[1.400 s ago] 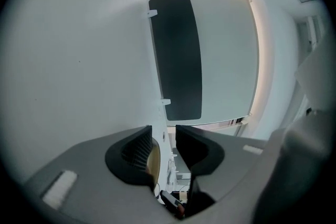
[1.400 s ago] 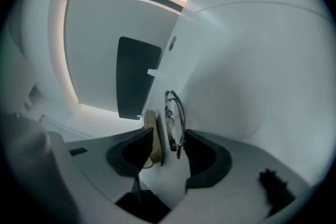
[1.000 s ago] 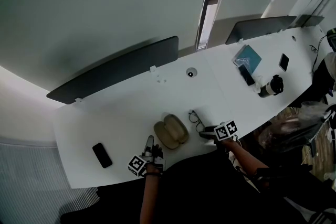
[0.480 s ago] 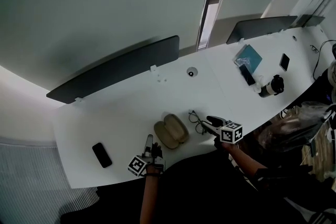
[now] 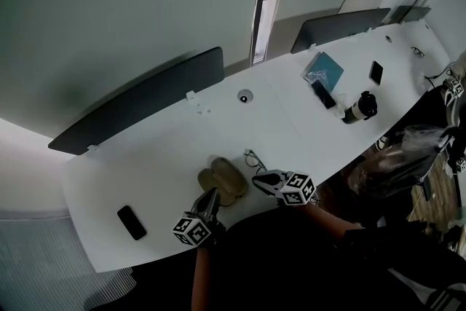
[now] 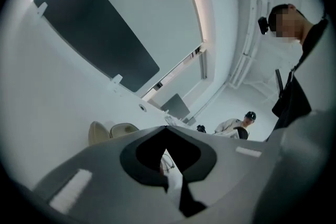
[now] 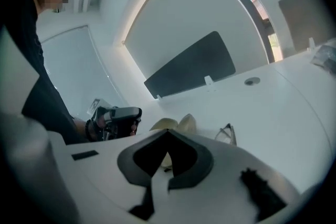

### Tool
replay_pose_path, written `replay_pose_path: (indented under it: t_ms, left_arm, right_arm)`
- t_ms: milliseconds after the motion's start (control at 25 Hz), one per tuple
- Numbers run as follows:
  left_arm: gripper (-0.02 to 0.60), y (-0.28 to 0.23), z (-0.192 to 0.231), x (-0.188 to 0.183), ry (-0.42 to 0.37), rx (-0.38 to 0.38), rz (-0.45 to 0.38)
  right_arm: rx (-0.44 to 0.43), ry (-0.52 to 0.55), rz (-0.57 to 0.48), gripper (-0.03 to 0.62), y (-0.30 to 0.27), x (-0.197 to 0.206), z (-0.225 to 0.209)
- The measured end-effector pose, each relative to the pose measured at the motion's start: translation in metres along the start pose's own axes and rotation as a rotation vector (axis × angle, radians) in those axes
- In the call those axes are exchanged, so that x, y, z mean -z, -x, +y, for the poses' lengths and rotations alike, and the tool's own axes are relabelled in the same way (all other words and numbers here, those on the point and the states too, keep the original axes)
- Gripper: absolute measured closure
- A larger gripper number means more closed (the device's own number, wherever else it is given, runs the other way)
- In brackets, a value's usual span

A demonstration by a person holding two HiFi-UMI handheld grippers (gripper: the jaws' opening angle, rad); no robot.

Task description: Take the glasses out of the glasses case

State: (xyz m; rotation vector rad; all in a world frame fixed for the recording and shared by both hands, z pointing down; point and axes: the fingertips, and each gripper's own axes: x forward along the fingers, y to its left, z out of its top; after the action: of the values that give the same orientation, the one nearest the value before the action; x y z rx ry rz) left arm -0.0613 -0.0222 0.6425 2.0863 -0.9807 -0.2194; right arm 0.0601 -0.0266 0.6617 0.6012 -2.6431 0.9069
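head view: long white desk (image 5: 291, 120), slanting from lower left to upper right.
screens: two dark panels stand along the back edge, one (image 5: 138, 109) toward the left end, one (image 5: 338, 25) toward the right end.
book: teal (image 5: 324, 68), flat near the back edge, right of the middle.
left claw: (image 5: 212, 194) over the front edge, tips pointing at the near side of the case. its jaws have just been closing and meet tip to tip. the left gripper view shows nothing between them.
right claw: (image 5: 257, 180) over the front edge just right of the case, tips pointing left. its jaws have just been closing and are pressed together. the right gripper view shows them empty.
case: tan (image 5: 222, 182), lying open with both halves spread, near the front edge left of the middle.
bottle: dark with a pale band (image 5: 357, 109), near the front edge toward the right end.
phones: one (image 5: 132, 222) by the front left corner, one (image 5: 376, 73) toward the right end, past the book.
glasses: (image 5: 253, 159) out of the case, on the desk just beside its right half, near the right claw's tips, held by neither claw.
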Motion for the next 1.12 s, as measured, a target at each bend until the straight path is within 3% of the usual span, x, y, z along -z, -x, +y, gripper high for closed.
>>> replay_pose_path:
  t_ms: [200,760,1120]
  left_arm:
    - [0.577,-0.004,0.0,0.012,-0.06,-0.015,0.079]
    - [0.577,-0.002,0.004,0.014,-0.055,-0.028,0.084]
    - [0.577,0.0,0.012,0.014,-0.036,-0.048,0.088]
  right_arm:
    - [-0.003,0.022,0.056,0.586,-0.006,0.01,0.004]
    - [-0.033,0.107,0.15,0.588,-0.015,0.025,0.015]
    - [-0.029,0.086,0.169,0.588,-0.021,0.027,0.012]
